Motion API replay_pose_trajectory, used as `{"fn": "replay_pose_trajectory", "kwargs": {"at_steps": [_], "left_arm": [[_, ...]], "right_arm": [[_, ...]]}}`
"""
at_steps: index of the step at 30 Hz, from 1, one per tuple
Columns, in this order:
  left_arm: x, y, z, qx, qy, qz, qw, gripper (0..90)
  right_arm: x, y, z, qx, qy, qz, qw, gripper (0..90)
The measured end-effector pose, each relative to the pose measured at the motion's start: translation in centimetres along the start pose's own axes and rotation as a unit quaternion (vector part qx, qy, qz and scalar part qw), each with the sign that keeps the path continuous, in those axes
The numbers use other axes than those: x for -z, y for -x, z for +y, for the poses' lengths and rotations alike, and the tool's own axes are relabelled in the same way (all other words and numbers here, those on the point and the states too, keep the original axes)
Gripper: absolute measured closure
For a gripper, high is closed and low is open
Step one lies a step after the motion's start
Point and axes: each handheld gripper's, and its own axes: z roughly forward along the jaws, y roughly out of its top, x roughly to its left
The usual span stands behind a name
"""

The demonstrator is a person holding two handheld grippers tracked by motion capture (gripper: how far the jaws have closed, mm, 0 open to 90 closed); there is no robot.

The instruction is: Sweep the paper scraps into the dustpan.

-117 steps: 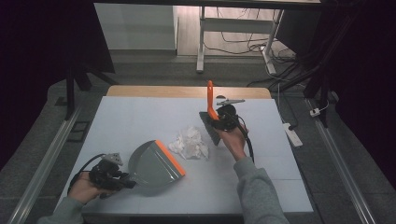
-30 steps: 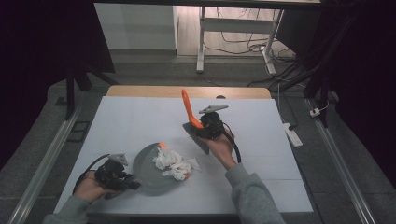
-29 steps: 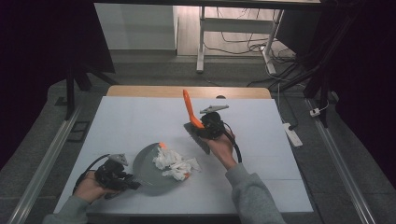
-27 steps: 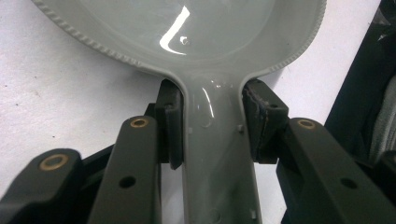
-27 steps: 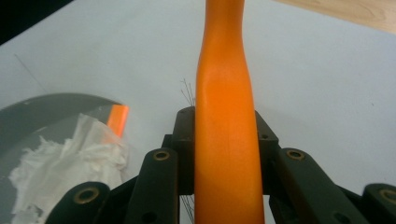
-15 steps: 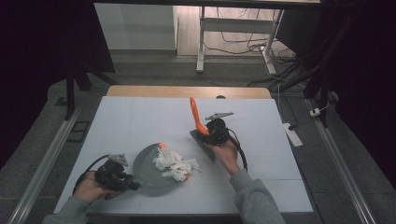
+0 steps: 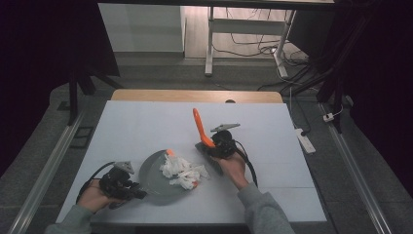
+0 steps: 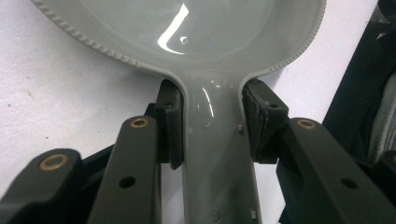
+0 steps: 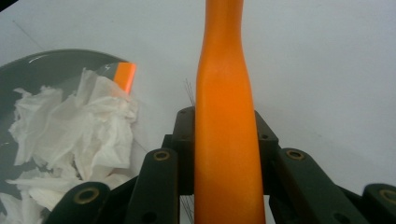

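- The left tongs [image 7: 127,187] pinch the grey dustpan [image 7: 158,176] handle at lower left, holding it flat on the worktop [image 7: 146,126].
- Crumpled tissue [image 7: 182,171] lies in the pan, at its mouth.
- The right tongs [image 7: 214,146] clamp the orange brush handle [image 7: 199,126], bristles down, beside the pan.

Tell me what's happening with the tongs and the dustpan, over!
Left tongs shut on dustpan handle. Right tongs shut on orange brush handle. Crumpled tissue in the dustpan, spilling over its lip. Nothing in the way.
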Motion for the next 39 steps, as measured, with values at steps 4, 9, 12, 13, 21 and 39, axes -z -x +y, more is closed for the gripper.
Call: {"fn": "replay_pose_trajectory", "kwargs": {"at_steps": [4, 9, 12, 13, 21, 39], "left_arm": [[0.0, 0.0, 0.0, 0.000, 0.000, 0.000, 1.0000, 61.7], [0.0, 0.0, 0.0, 0.001, 0.000, -0.001, 1.0000, 61.7], [0.0, 0.0, 0.0, 0.001, 0.000, -0.001, 1.0000, 61.7], [0.0, 0.0, 0.0, 0.001, 0.000, -0.001, 1.0000, 61.7], [0.0, 0.0, 0.1, 0.000, -0.001, -0.001, 1.0000, 61.7], [-0.1, 0.1, 0.1, -0.002, -0.001, -0.002, 1.0000, 61.7]], "right_arm": [[-0.4, -0.5, 0.0, 0.002, -0.003, 0.005, 1.0000, 70.7], [-0.5, -0.9, 0.0, 0.001, -0.003, 0.010, 0.9999, 70.7], [-0.7, -1.2, 0.0, 0.003, -0.005, 0.012, 0.9999, 70.7], [-0.7, -1.3, 0.0, 0.003, -0.005, 0.013, 0.9999, 70.7], [-1.3, -2.6, 0.2, 0.012, -0.009, 0.023, 0.9996, 70.7], [-3.2, -6.3, 1.0, 0.033, -0.011, 0.060, 0.9976, 70.7]]}}
